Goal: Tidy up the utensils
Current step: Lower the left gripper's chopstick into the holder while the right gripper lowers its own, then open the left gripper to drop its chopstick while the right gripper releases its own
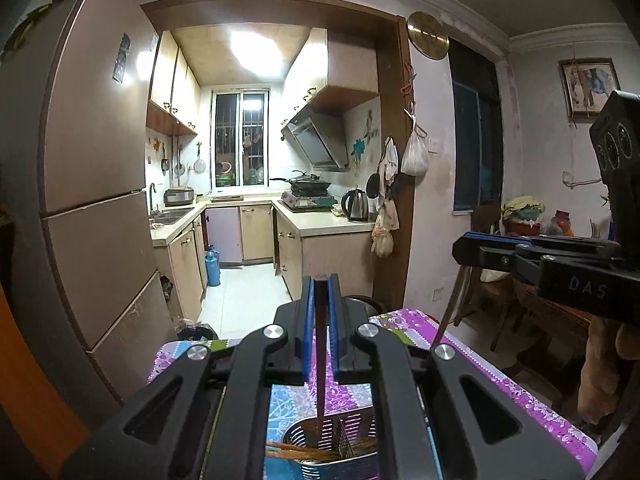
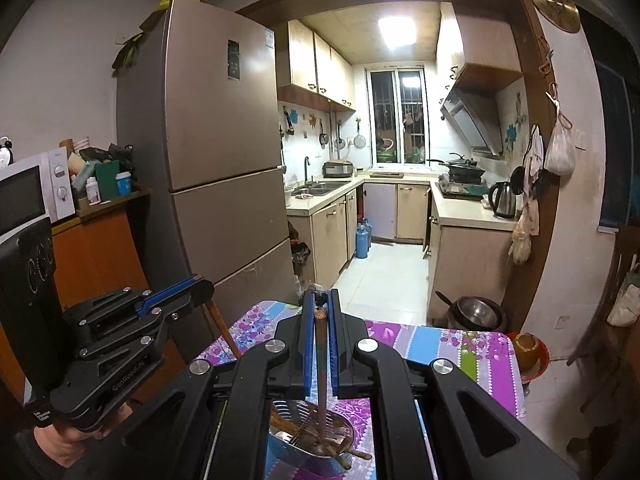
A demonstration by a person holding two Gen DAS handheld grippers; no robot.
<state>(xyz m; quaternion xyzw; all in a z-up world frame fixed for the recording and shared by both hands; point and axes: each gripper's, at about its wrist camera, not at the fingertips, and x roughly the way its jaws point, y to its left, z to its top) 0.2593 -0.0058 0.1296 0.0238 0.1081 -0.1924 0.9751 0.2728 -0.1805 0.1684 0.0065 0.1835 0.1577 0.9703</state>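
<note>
My left gripper (image 1: 321, 280) is shut on a dark chopstick (image 1: 321, 360) that hangs down into a perforated metal utensil holder (image 1: 340, 436) on the floral tablecloth (image 1: 500, 376). Wooden chopsticks (image 1: 292, 450) lie in the holder. My right gripper (image 2: 320, 294) is shut on a brown wooden chopstick (image 2: 321, 380) whose lower end reaches into the metal holder (image 2: 312, 440), which holds several wooden utensils (image 2: 344, 450). The right gripper also shows in the left wrist view (image 1: 464, 248), holding its stick (image 1: 450, 312). The left gripper shows in the right wrist view (image 2: 200, 288).
A tall fridge (image 2: 224, 152) stands to the left, with a microwave (image 2: 28, 192) on an orange cabinet. A metal pot (image 2: 476, 314) and a bowl (image 2: 528, 350) sit at the table's far right edge. The kitchen opens ahead.
</note>
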